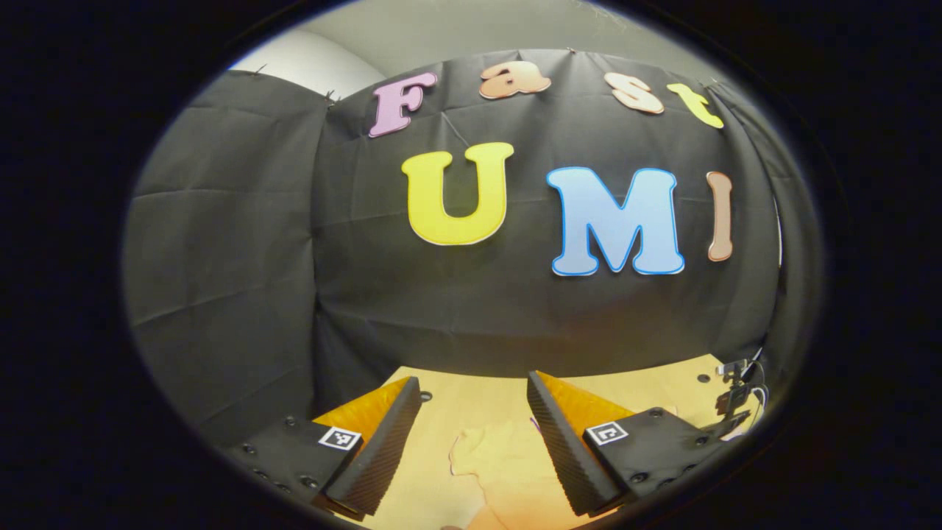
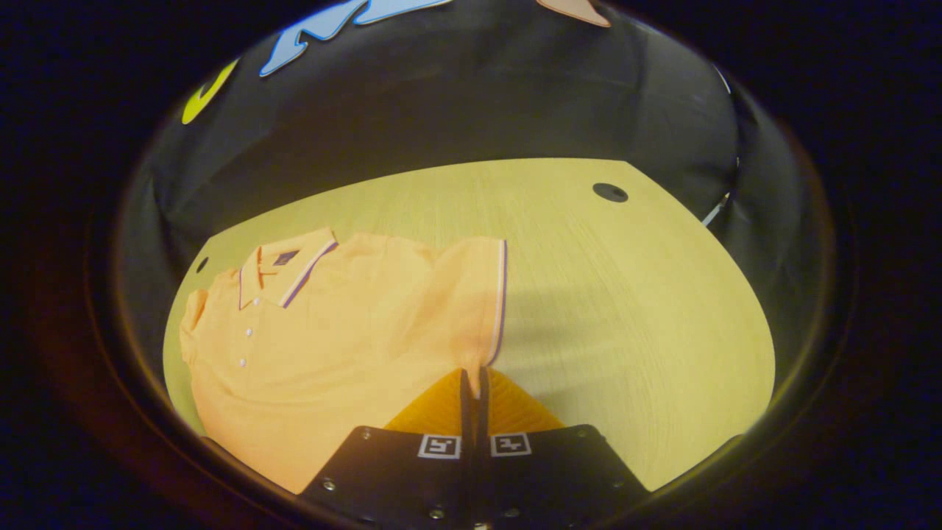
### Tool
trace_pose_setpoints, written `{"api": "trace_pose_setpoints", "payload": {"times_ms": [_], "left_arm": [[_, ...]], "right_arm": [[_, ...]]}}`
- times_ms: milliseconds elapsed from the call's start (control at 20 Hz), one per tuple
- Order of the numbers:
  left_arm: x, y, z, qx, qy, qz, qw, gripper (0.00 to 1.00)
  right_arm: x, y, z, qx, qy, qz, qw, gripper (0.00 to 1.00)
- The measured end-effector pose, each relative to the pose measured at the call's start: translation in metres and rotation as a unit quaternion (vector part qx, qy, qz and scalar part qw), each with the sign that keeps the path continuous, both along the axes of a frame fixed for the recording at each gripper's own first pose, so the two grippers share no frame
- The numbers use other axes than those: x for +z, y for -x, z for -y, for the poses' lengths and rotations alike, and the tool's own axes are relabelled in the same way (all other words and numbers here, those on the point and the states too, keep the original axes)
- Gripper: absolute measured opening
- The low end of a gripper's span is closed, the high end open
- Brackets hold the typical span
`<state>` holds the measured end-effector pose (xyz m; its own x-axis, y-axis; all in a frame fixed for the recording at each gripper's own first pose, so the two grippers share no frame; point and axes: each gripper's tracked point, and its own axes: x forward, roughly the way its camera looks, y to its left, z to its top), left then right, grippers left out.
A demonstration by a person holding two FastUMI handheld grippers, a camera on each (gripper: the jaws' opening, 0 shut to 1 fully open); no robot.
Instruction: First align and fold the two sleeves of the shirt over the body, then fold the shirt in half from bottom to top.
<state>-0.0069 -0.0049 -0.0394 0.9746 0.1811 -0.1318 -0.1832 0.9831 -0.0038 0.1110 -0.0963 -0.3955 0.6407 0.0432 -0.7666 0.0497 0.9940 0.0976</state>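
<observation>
Between my right gripper (image 2: pixel 473 375) fingers, pressed together, sits the trimmed hem of the sleeve (image 2: pixel 478 294); the orange polo shirt (image 2: pixel 324 346) lies flat on the pale wooden table (image 2: pixel 625 309), collar (image 2: pixel 283 276) to the left, buttons down the placket; my left gripper (image 1: pixel 475 412) is held level with its ribbed fingers spread wide, holding nothing, above a crumpled shirt edge.

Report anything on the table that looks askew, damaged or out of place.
Nothing stands out. The shirt lies flat on the table, collar away from the camera, nothing torn or spilled. The right gripper is closed at the sleeve hem; the left gripper is open.
</observation>
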Motion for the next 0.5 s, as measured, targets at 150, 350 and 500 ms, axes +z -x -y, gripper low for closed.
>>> {"api": "trace_pose_setpoints", "payload": {"times_ms": [150,350,500], "left_arm": [[0.000,0.004,-0.005,0.002,-0.001,-0.001,1.000,0.94],[-0.003,0.006,-0.012,0.005,0.000,-0.002,1.000,0.95],[-0.004,0.007,-0.017,0.007,0.003,-0.003,1.000,0.97]], "right_arm": [[0.009,-0.004,-0.003,0.003,0.017,0.007,1.000,0.01],[0.045,-0.021,-0.020,0.016,0.030,0.053,0.998,0.00],[0.067,-0.030,-0.046,0.048,0.038,0.081,0.995,0.00]]}}
